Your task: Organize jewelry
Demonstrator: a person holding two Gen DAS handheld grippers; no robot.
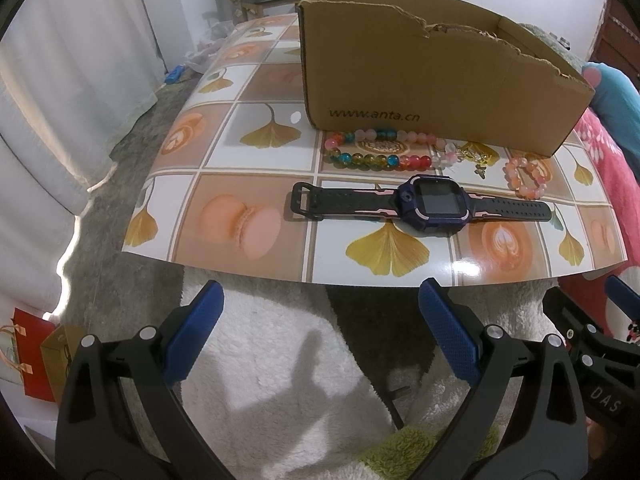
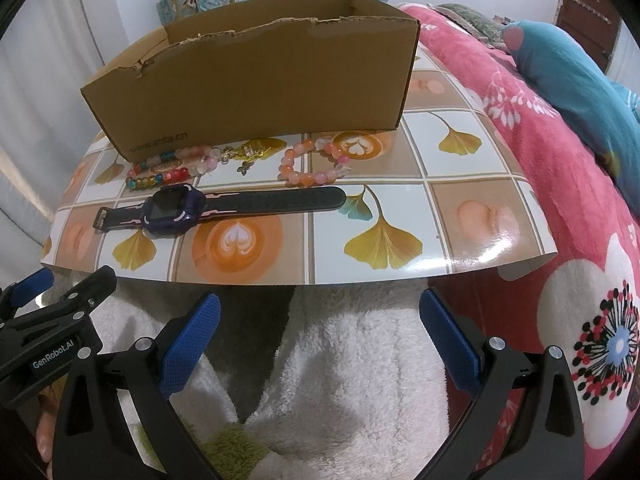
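A purple and black smartwatch (image 1: 424, 202) (image 2: 176, 210) lies flat on the patterned board (image 1: 248, 216) (image 2: 400, 200). Behind it lie a multicoloured bead bracelet (image 1: 376, 148) (image 2: 168, 170), a gold charm piece (image 1: 476, 156) (image 2: 252, 152) and a pink-orange bead bracelet (image 1: 524, 176) (image 2: 312, 164). An open cardboard box (image 1: 420, 80) (image 2: 256, 84) stands behind them. My left gripper (image 1: 320, 332) and right gripper (image 2: 320, 332) are both open and empty, held short of the board's near edge. The right gripper's side shows in the left view (image 1: 600, 344), the left's in the right view (image 2: 48, 320).
A white fluffy cloth (image 1: 280, 360) (image 2: 360, 360) lies under the grippers. A pink floral blanket (image 2: 560, 200) and a teal pillow (image 2: 572, 80) lie right of the board. Paper bags (image 1: 36, 352) stand on the floor at left. A curtain (image 1: 60, 80) hangs at left.
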